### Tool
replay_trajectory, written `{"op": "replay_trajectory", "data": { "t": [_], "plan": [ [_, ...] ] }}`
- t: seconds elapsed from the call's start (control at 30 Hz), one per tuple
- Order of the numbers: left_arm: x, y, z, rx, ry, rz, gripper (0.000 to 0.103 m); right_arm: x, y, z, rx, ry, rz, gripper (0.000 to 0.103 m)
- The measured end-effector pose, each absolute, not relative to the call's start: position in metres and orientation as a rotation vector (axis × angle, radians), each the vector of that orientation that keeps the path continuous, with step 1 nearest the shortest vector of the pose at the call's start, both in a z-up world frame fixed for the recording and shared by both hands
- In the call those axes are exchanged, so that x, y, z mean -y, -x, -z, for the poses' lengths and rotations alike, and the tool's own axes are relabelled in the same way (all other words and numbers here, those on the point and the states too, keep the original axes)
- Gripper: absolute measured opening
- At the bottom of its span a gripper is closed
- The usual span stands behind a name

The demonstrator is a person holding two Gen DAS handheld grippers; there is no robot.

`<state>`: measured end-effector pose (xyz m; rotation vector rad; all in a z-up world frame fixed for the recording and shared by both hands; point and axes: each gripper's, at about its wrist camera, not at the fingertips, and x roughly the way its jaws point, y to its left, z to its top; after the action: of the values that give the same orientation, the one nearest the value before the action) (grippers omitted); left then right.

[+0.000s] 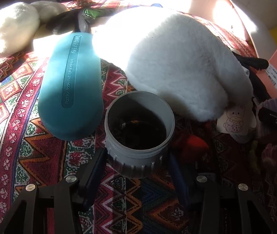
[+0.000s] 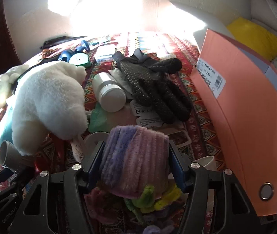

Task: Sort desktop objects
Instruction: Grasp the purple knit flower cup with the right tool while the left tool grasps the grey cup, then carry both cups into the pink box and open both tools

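Note:
My left gripper (image 1: 138,159) is shut on a grey plastic pipe fitting (image 1: 139,134), open end up, just above the patterned cloth (image 1: 21,136). The fitting also shows in the right wrist view (image 2: 8,154) at the lower left. My right gripper (image 2: 135,156) is shut on a fuzzy purple-and-pink striped cloth (image 2: 134,156), with green and yellow fuzzy parts hanging below. A white plush toy (image 1: 177,58) lies just beyond the fitting; it also shows in the right wrist view (image 2: 48,101).
A teal shoe insole (image 1: 72,85) lies left of the fitting. A white bottle (image 2: 109,91), black gloves (image 2: 154,83), paper tags (image 2: 148,117) and a mint-green piece (image 2: 97,119) lie ahead. An orange folder box (image 2: 245,117) stands at the right. A small alarm clock (image 2: 79,59) sits farther back.

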<state>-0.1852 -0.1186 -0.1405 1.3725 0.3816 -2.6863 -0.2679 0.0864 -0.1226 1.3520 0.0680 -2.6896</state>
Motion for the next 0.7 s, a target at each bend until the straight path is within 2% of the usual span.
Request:
{"op": "replay_trajectory", "data": {
  "t": [0.3,0.5,0.7],
  "plan": [
    [0.125,0.151,0.102,-0.409,-1.223,2.766,0.054,-0.107,0.247,0.095,0.147,-1.24,2.637,0.063],
    [0.122,0.128,0.072,-0.422,-1.124,2.838,0.054,-0.113,0.217,0.067,0.168,-1.132,2.665,0.063],
    [0.087,0.112,0.023,-0.347,-0.982,2.971,0.054,-0.13,0.166,0.007,0.209,-0.905,2.735,0.063]
  ]
}}
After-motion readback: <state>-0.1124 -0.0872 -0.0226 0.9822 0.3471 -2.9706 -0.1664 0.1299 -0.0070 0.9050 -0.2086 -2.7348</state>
